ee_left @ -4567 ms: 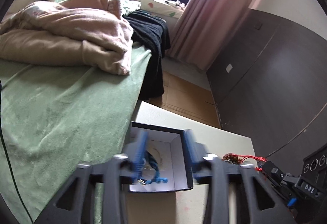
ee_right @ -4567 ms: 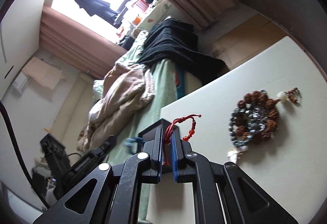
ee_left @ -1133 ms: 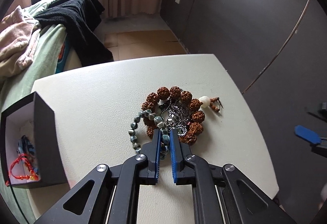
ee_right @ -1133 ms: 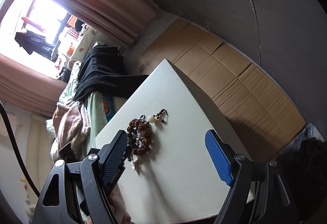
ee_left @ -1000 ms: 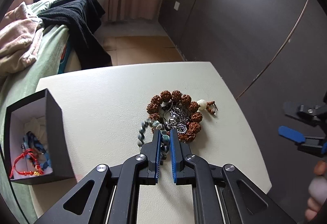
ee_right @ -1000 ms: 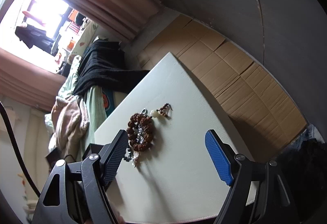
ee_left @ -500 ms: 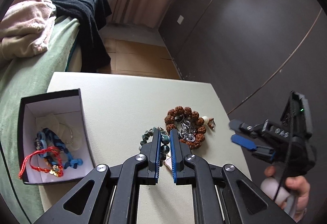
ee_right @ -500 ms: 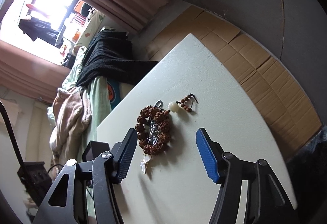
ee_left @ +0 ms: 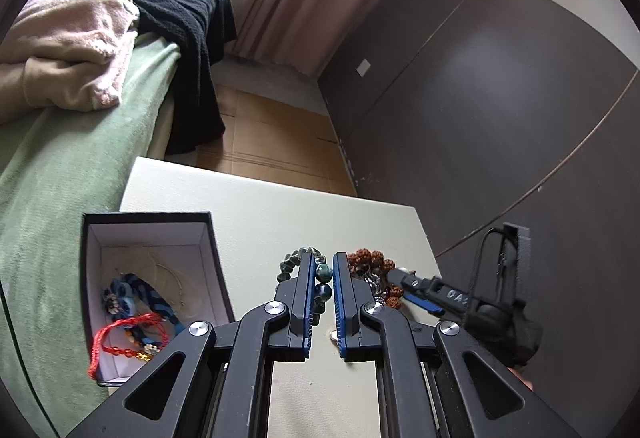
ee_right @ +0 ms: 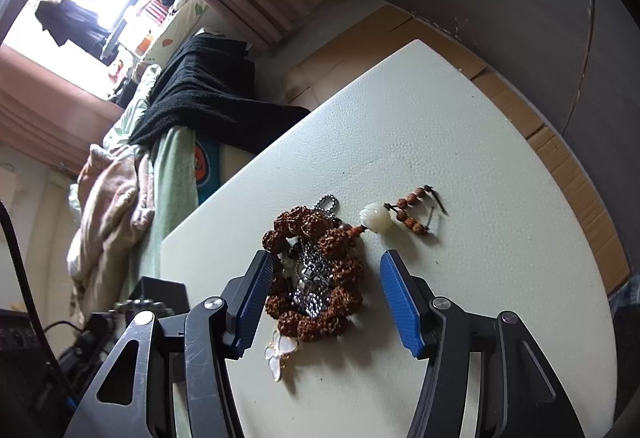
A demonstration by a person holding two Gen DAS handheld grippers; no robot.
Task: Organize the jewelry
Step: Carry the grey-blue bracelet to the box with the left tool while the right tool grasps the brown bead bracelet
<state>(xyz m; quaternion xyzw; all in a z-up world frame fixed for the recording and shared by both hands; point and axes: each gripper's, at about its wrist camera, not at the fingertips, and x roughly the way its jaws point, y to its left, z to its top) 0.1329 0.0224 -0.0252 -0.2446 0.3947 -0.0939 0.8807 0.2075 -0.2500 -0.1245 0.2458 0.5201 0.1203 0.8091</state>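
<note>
My left gripper (ee_left: 321,270) is shut on a green stone bead bracelet (ee_left: 323,280) and holds it above the white table (ee_left: 256,214). To its left stands the open black jewelry box (ee_left: 208,258) with a red cord bracelet (ee_left: 120,334) and a blue bracelet (ee_left: 136,294) inside. My right gripper (ee_right: 326,286) is open, its fingers on either side of a brown rudraksha bead bracelet (ee_right: 340,250) with a silver chain (ee_right: 314,278) lying inside it. A white bead with a tassel (ee_right: 376,218) trails from it. A white butterfly charm (ee_right: 282,352) lies beside it.
A bed with a green cover (ee_left: 60,166), pink blanket (ee_left: 68,38) and black cloth (ee_left: 188,22) lies left of the table. A dark wardrobe wall (ee_left: 500,98) stands to the right. Cardboard (ee_left: 272,150) covers the floor beyond the table's far edge.
My left gripper has lifted the green bead bracelet off the pile and drawn back toward the box. My right gripper has come down over the brown bead bracelet, narrowing a little.
</note>
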